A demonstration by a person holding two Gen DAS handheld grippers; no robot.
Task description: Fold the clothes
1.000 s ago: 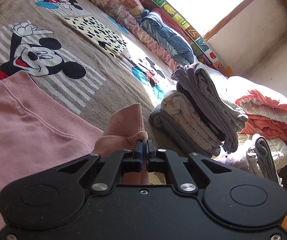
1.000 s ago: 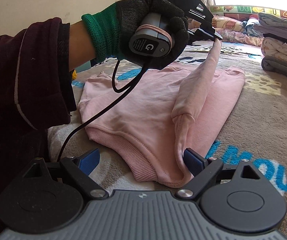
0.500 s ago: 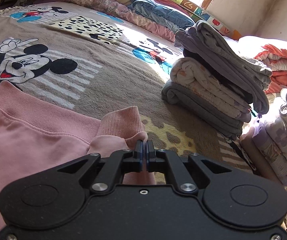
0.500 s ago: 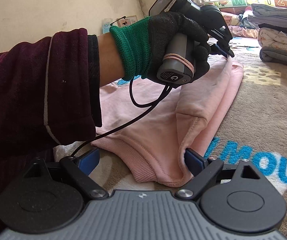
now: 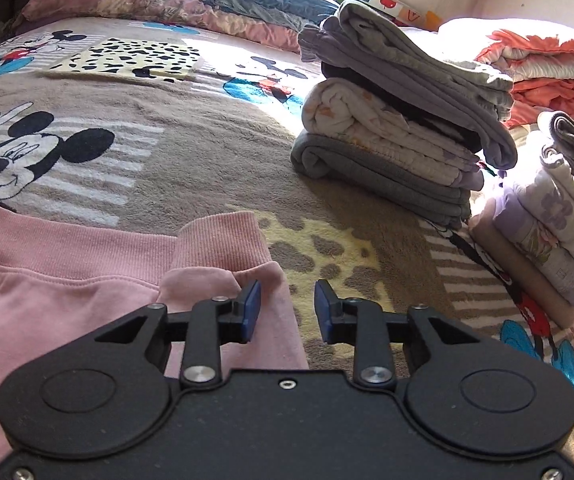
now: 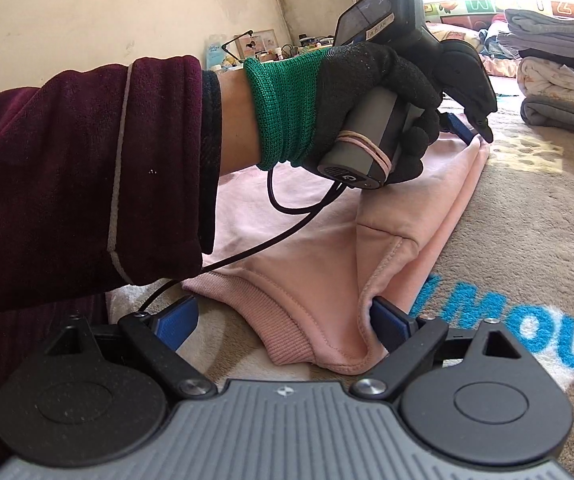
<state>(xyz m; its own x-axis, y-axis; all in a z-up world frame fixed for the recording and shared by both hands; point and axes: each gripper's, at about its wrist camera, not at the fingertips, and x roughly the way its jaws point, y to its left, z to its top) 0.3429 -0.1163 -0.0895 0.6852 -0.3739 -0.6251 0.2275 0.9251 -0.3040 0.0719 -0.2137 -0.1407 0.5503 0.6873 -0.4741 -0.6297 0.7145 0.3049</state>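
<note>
A pink sweatshirt lies flat on the Mickey Mouse blanket. Its sleeve is folded over the body, and the ribbed cuff rests just ahead of my left gripper, which is open and empty right over the sleeve end. In the right wrist view the sweatshirt lies lengthwise, and my right gripper is open with its jaws either side of the near ribbed hem corner. The gloved hand holds the left gripper at the garment's far end.
A stack of folded grey and white clothes stands on the blanket to the right, also in the right wrist view. A second folded pile and an orange quilt lie further right. Pillows line the far edge.
My left gripper lowered the sleeve onto the sweatshirt and opened, letting go of the cuff. My right gripper stayed open at the near hem.
</note>
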